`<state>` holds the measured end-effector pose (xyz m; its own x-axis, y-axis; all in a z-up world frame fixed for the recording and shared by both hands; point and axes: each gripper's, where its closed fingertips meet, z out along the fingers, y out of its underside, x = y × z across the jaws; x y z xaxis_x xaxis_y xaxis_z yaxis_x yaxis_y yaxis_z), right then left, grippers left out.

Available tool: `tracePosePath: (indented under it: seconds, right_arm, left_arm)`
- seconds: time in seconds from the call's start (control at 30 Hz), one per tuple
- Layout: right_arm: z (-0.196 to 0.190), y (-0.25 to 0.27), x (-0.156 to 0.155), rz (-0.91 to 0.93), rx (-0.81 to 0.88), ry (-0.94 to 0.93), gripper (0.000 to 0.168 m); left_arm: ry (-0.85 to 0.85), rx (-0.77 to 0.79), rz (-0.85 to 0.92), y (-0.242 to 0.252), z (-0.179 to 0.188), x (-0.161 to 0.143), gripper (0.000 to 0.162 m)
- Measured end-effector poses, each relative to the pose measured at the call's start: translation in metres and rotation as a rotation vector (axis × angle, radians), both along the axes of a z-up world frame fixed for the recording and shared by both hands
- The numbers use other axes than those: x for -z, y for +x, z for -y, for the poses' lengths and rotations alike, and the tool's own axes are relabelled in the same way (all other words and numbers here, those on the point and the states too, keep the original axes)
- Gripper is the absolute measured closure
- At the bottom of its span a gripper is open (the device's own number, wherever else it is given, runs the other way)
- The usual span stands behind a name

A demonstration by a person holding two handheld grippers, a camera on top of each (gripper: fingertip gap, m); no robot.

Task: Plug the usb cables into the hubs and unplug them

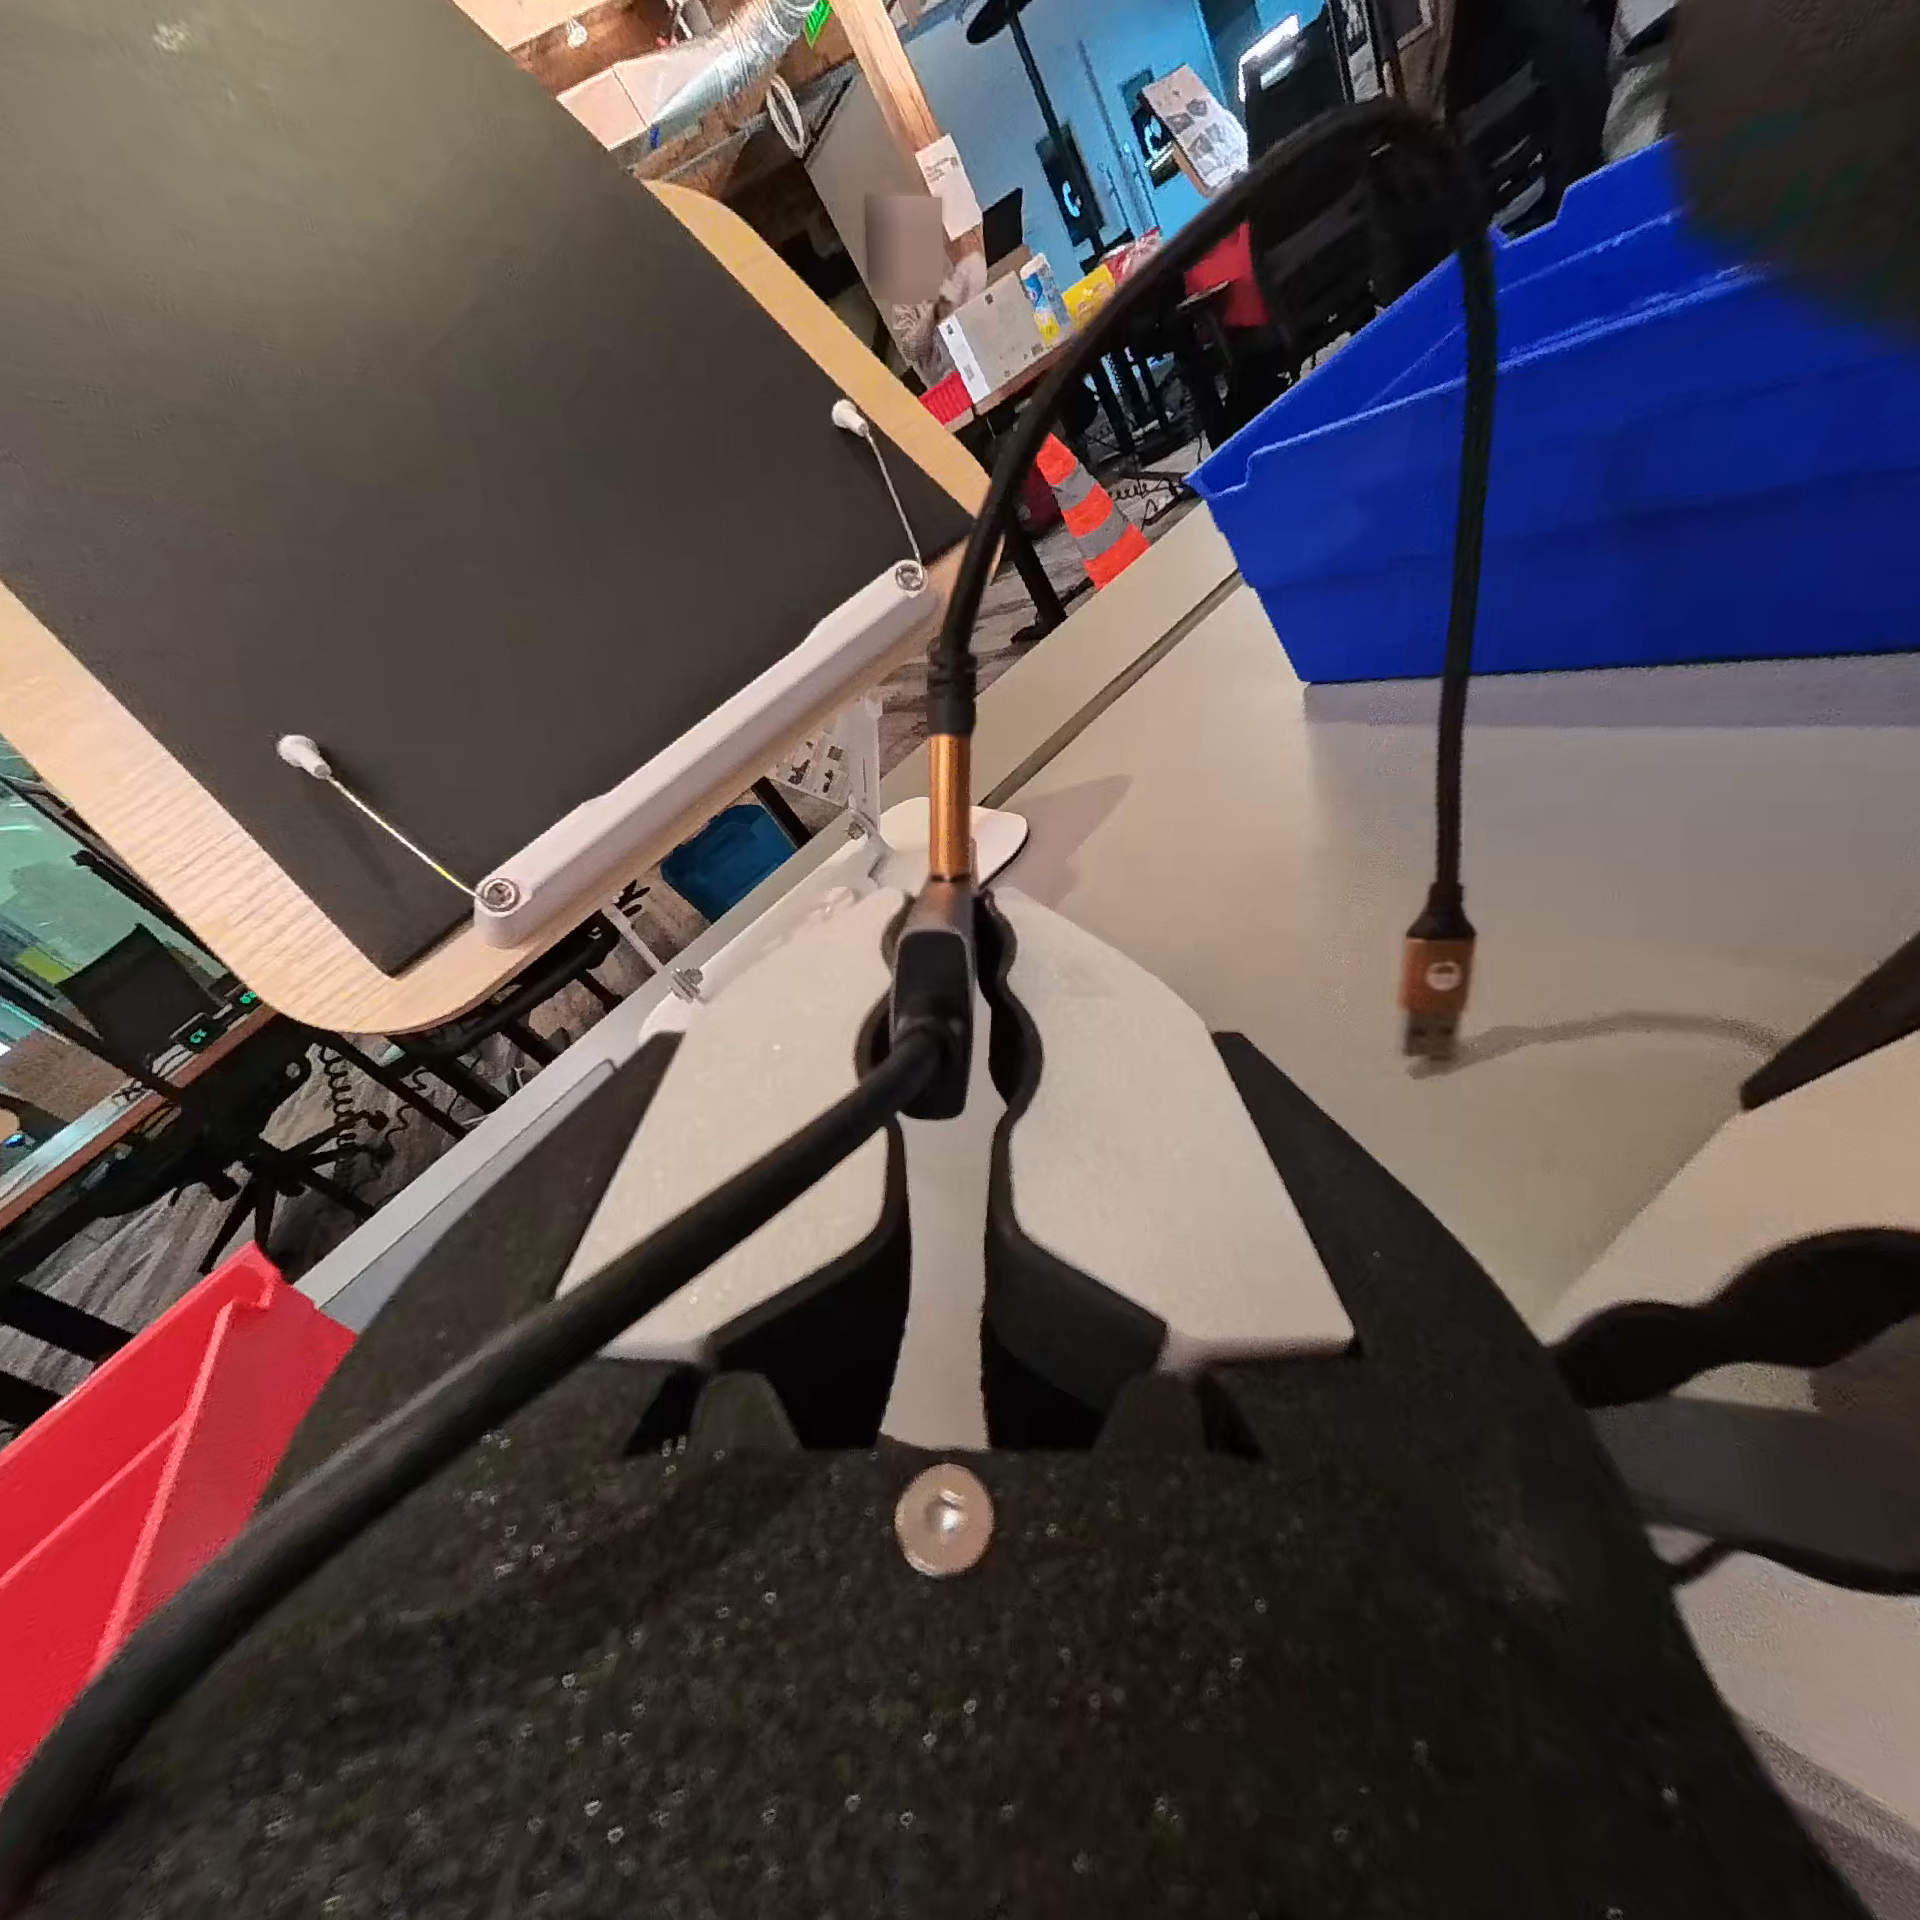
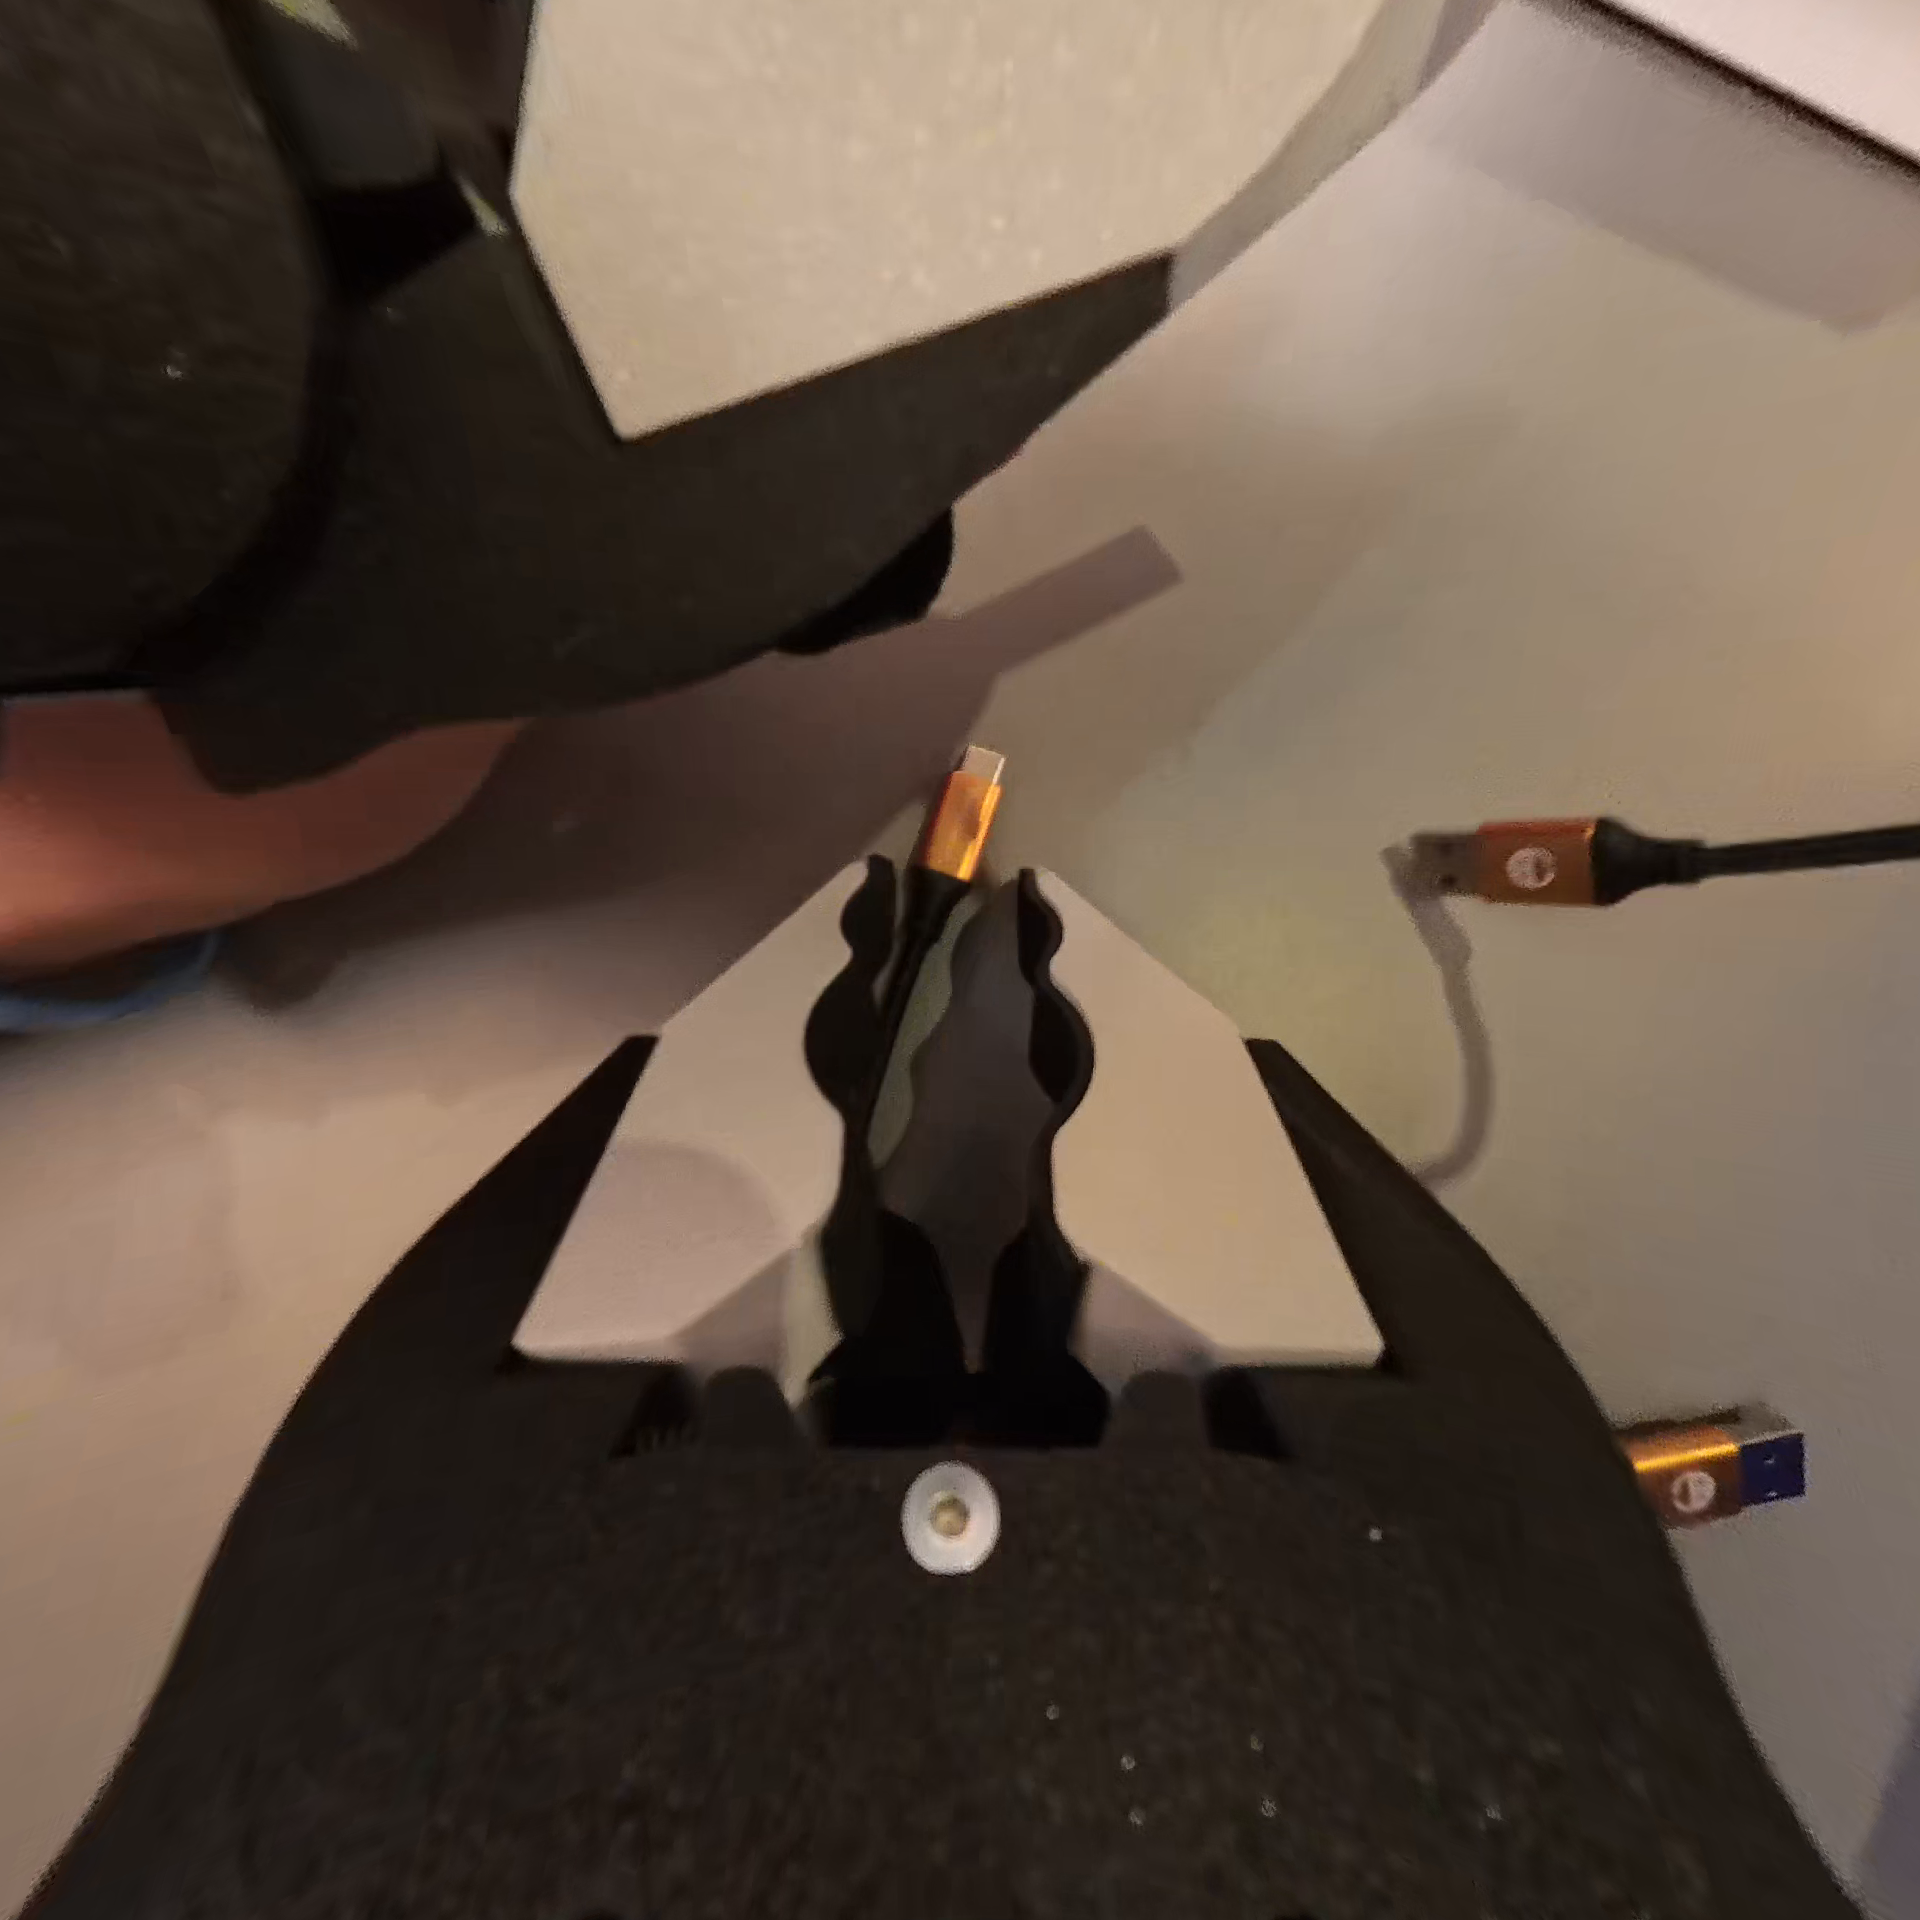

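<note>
My left gripper [image 1: 951, 920] is shut on a black angled connector [image 1: 935, 1003]. A black cable [image 1: 468, 1382] runs from the connector down to the left. An orange-sleeved plug [image 1: 951, 821] sits end to end with the connector at the fingertips. Its braided black cable [image 1: 1470, 520] loops up and over, and an orange USB plug [image 1: 1436, 971] hangs just above the beige table [image 1: 1299, 883]. My right gripper [image 2: 956, 883] is shut on a black cable, and that cable's small orange plug [image 2: 966, 810] sticks out past the fingertips. The left gripper [image 2: 468, 468] shows close at the upper left.
A blue bin [image 1: 1610, 468] stands at the back right and a red bin [image 1: 125, 1455] at the left edge. A tilted black board on a white stand [image 1: 364, 416] rises at the left. Two more orange USB plugs [image 2: 1527, 862] [image 2: 1704, 1475] show at the right. A hand [image 2: 208, 831] is at the left. The gap from one gripper's tips to the other's is roughly 12 cm.
</note>
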<state>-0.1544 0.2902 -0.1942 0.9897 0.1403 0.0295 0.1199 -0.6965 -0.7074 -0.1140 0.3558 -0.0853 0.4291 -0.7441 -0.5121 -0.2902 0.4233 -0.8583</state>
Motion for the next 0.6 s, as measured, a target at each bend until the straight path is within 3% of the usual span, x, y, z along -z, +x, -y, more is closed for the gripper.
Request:
tracePosePath:
  seconds: [0.07, 0.2, 0.27, 0.33, 0.47, 0.6]
  right_arm:
    - [-0.001, -0.001, 0.0, 0.018, -0.013, 0.008, 0.157]
    - [0.015, -0.011, -0.002, -0.057, -0.1, -0.016, 0.158]
    - [0.029, -0.007, -0.017, -0.067, -0.157, 0.037, 0.158]
    - [0.049, 0.004, -0.041, -0.044, -0.209, 0.08, 0.158]
    - [0.103, 0.025, -0.114, -0.085, -0.302, 0.154, 0.159]
    - [0.133, 0.062, -0.169, -0.012, -0.27, 0.182, 0.159]
  left_arm:
    - [-0.015, 0.009, -0.011, 0.002, 0.001, 0.003, 0.153]
    - [0.013, 0.033, -0.026, 0.003, 0.005, 0.004, 0.153]
    - [0.048, 0.086, -0.029, 0.006, 0.012, 0.002, 0.153]
    - [0.129, 0.152, -0.043, 0.01, 0.023, 0.002, 0.152]
    - [0.454, 0.273, -0.095, 0.014, 0.053, 0.001, 0.152]
    - [0.65, 0.349, -0.099, 0.014, 0.086, -0.007, 0.152]
